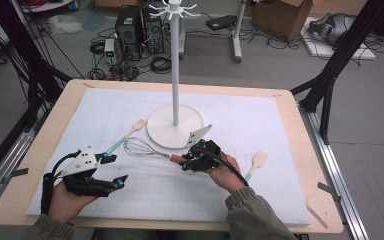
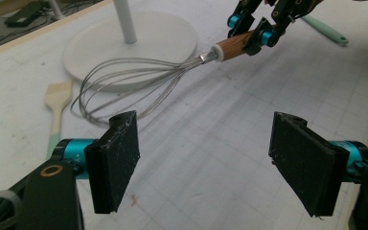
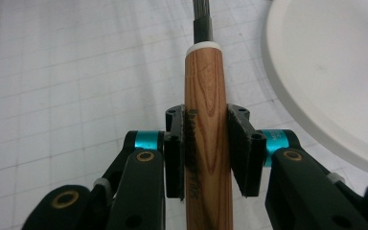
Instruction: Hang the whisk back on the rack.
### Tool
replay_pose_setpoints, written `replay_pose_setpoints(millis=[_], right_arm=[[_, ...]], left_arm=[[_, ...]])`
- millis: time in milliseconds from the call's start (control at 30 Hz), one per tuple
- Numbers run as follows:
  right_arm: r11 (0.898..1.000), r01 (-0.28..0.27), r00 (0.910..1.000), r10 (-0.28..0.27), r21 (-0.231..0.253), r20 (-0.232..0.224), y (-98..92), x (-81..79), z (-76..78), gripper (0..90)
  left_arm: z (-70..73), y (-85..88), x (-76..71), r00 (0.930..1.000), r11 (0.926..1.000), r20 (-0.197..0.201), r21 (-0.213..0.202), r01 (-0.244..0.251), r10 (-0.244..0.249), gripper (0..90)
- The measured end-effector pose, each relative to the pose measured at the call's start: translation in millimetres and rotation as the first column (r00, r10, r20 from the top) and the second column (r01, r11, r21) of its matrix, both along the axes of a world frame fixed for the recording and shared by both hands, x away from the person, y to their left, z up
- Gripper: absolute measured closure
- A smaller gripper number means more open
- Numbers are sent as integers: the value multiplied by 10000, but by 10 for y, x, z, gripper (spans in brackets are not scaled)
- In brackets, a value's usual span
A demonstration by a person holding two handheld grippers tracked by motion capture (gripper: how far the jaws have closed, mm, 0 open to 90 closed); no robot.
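While left gripper (image 2: 206, 160) gapes empty — right gripper (image 3: 206, 151) clamps whisk (image 3: 207, 120) handle.

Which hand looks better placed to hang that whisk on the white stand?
Right, probably. The right hand-held gripper is shut on the whisk by its wooden handle, beside the stand. The left hand-held gripper is open, holding nothing.

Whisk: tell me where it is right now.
In the high view the whisk is mid-table, just in front of the stand's round base, its wooden handle clamped in the right gripper and its wires pointing left toward a spatula.
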State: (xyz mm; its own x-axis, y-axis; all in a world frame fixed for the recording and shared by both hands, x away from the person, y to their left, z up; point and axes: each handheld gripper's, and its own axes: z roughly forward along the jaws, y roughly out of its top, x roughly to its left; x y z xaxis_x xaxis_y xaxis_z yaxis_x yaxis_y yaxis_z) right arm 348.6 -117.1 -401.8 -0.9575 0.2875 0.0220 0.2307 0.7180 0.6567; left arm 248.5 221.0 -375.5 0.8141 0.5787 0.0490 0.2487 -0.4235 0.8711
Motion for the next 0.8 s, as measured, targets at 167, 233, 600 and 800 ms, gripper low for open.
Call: replay_pose_setpoints(millis=[167, 233, 600, 800], right_arm=[[9995, -321, 9995, 321, 20, 22, 28, -83, 39, 703], [9990, -442, 9990, 442, -4, 50, 44, -119, 51, 703], [9937, -1115, 9937, 1116, -90, 96, 123, -297, 99, 703], [9903, -1392, 9903, 1392, -51, -10, 174, -363, 75, 704]], left_arm=[[81, -123, 49, 9975, 9971, 1, 284, 704, -705, 268], [104, -175, 69, 9953, 9945, 19, 391, 971, -973, 270], [154, -405, 166, 9776, 9719, -194, 1051, 2104, -2095, 295], [162, -500, 201, 9657, 9550, -216, 1443, 2592, -2588, 301]])
